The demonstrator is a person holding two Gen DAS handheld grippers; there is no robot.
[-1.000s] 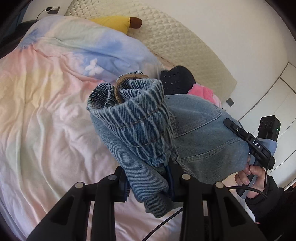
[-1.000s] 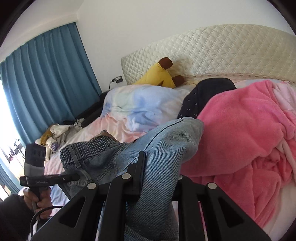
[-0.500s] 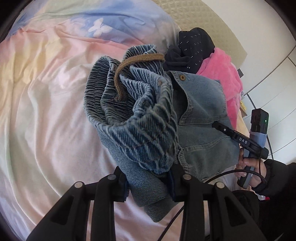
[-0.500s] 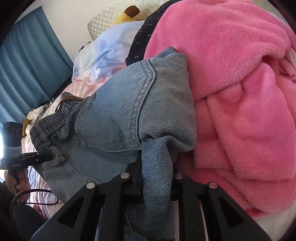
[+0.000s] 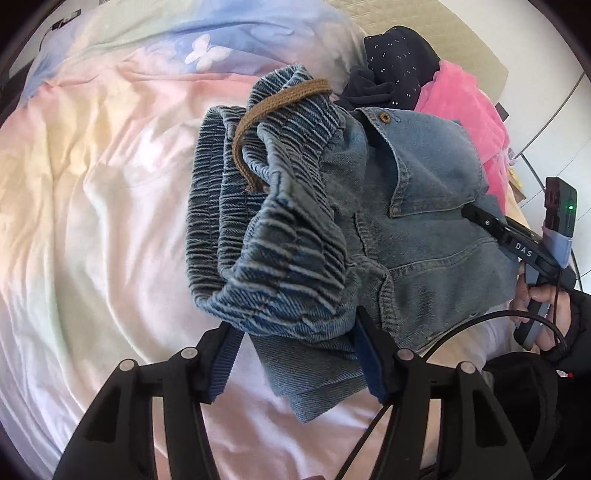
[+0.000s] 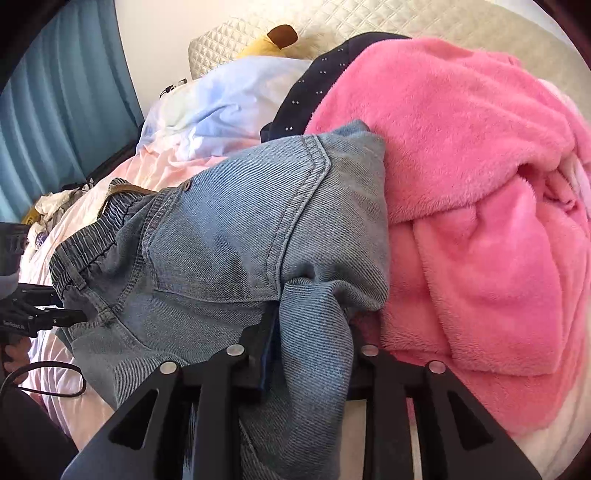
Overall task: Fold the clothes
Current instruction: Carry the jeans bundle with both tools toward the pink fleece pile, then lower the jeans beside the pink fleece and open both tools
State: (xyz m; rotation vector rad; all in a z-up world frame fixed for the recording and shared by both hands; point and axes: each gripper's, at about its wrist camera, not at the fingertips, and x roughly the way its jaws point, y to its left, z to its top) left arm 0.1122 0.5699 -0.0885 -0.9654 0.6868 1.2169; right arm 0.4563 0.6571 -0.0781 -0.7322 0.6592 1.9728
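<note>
A pair of blue denim jeans (image 5: pixel 417 229) with an elastic waistband (image 5: pixel 273 206) and a brown drawstring (image 5: pixel 255 118) hangs between my two grippers over the bed. My left gripper (image 5: pixel 295 354) is shut on the bunched waistband end. My right gripper (image 6: pixel 310 343) is shut on a fold of the jeans (image 6: pixel 229 236) below a back pocket. The right gripper also shows at the right of the left wrist view (image 5: pixel 480 218), and the left gripper at the left edge of the right wrist view (image 6: pixel 74 317).
A pastel duvet (image 5: pixel 92 184) covers the bed. A pink fleece garment (image 6: pixel 480 206) and a dark dotted garment (image 6: pixel 325 77) are piled to the right. A quilted headboard (image 6: pixel 424 22), a yellow plush toy (image 6: pixel 269 44) and blue curtains (image 6: pixel 55 110) stand behind.
Both grippers have dropped lower and tilted down toward the bed with the jeans still held. The jeans now lie closer to the duvet and the pink pile.
</note>
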